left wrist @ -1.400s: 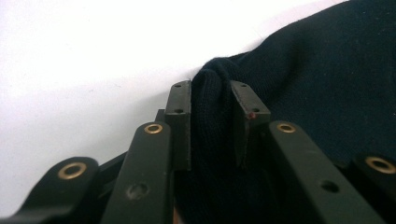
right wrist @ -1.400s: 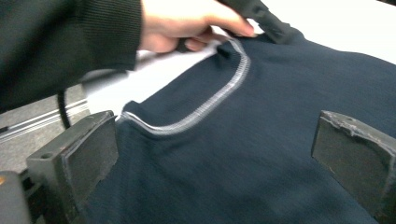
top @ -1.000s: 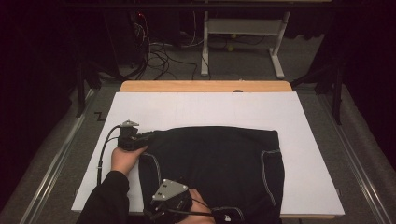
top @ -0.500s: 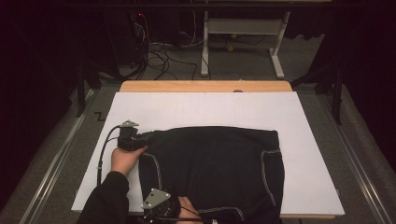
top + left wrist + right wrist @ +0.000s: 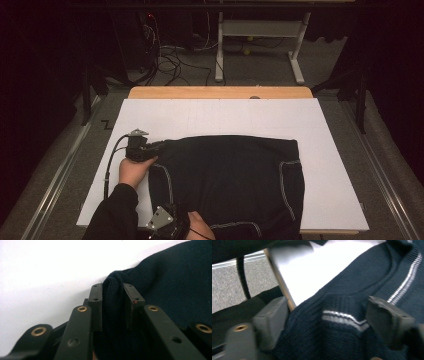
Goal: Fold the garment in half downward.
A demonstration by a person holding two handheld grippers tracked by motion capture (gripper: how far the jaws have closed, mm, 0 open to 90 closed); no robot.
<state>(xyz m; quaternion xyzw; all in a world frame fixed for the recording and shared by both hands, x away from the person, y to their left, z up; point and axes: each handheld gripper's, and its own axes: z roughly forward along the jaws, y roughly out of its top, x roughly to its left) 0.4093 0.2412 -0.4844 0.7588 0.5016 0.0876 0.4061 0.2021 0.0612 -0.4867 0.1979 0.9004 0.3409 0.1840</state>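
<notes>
One dark sweater [image 5: 230,185] with thin white stripes lies flat on the white-covered bench [image 5: 220,115], towards the near edge. Two grippers are working it, one in each hand. Grey carpet runs behind the bench, with a tangle of cables [image 5: 170,62] on the floor and a white frame on legs [image 5: 257,30] further back; the rest of the room is pretty dark.

Left gripper [image 5: 113,302] sits at the sweater's far left corner, lying low on the bench, jaws narrow and pinching a bunched fold of the knit. Right gripper [image 5: 334,315] is down at the near edge, tipped into the fabric. Its jaws have just been closing, with a striped ribbed edge between them, not clamped yet as far as I can see.
</notes>
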